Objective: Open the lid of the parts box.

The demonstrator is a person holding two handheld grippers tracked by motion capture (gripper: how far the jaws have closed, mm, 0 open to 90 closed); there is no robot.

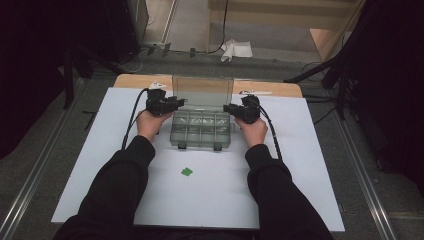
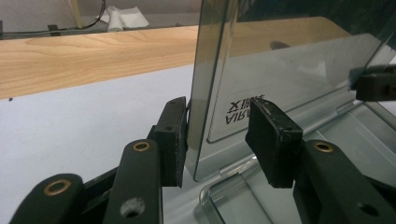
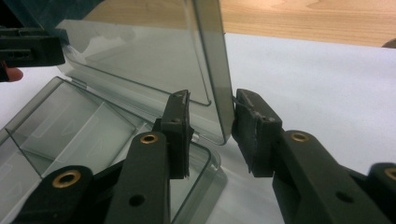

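We see the clear plastic box (image 1: pixel 201 129) mid-table on the white sheet (image 1: pixel 300 165), its lid (image 1: pixel 202 91) upright. Our left gripper (image 2: pixel 224 140) and right gripper (image 3: pixel 212 135) straddle the lid's side edges, jaws part-open, not clamping.

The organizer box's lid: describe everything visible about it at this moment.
The lid is a smoky, see-through plastic panel, standing open and about upright, hinged along the back edge of the compartment box on the white sheet. A printed label shows through it, reversed. The left tool straddles one side edge, one pad against it; the right tool straddles the other, with small gaps visible.
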